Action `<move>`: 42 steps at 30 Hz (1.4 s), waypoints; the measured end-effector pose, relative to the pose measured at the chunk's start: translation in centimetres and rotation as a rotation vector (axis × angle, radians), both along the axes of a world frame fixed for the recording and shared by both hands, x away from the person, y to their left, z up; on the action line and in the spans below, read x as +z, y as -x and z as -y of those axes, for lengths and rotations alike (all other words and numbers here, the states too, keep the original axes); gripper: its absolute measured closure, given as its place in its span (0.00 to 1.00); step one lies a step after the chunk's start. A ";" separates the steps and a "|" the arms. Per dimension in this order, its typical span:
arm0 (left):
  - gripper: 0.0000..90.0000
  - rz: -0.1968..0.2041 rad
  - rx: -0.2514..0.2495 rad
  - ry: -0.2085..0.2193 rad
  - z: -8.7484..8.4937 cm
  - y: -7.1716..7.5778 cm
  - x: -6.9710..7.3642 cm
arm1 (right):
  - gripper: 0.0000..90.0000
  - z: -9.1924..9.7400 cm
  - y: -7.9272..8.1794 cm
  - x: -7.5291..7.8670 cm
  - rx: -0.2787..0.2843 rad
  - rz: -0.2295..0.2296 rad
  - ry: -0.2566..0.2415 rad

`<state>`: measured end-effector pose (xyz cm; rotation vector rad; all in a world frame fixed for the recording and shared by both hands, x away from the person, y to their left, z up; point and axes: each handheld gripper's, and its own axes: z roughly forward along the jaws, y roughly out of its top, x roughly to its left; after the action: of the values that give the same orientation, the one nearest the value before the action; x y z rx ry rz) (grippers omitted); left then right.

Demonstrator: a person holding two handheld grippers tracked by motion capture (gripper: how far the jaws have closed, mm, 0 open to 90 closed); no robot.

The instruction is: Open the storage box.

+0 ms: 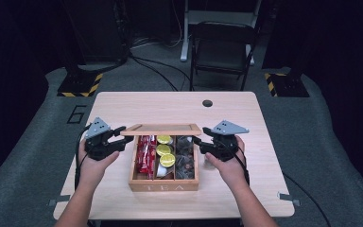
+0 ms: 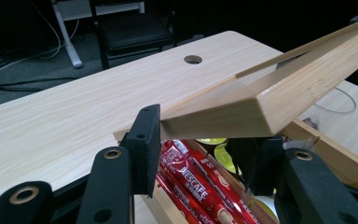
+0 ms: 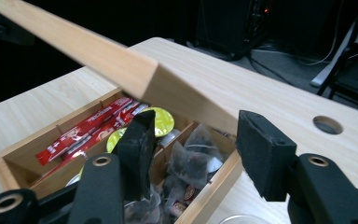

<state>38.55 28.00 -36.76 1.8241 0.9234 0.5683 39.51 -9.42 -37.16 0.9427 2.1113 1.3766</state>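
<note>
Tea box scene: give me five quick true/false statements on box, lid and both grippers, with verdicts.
1. The lid of the tea box lies flat and shut. False: it is raised, and the compartments show beneath it.
2. The red sachets lie in the box's left compartment, as seen in the high view. True.
3. The left gripper is at the lid's left end, the right gripper at its right end. True.
4. The yellow-topped capsules lie on the table beside the box. False: they sit in the middle compartment.
5. The right compartment holds tea bags. True.
</note>
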 end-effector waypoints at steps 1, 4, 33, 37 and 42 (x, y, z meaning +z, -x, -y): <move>0.61 0.000 0.001 0.001 0.0 0.0 0.0 | 0.52 -0.1 0.0 0.1 -0.009 0.002 -0.003; 0.61 0.002 -0.001 0.003 0.0 0.1 0.1 | 0.52 -0.2 -0.2 0.4 -0.009 0.012 -0.005; 0.61 -0.012 -0.008 -0.012 0.0 0.9 1.1 | 0.56 -1.0 -0.6 1.1 0.035 0.016 0.030; 0.61 -0.014 0.003 -0.014 0.1 0.8 1.2 | 0.57 -1.0 -0.5 1.2 0.034 0.021 0.033; 0.61 -0.021 -0.002 -0.036 0.2 0.9 1.3 | 0.57 -0.8 -0.4 1.1 0.038 0.004 0.012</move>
<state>37.65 27.83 -35.45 1.8659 0.9309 0.5685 39.95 -8.60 -36.04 0.8991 2.1419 1.3818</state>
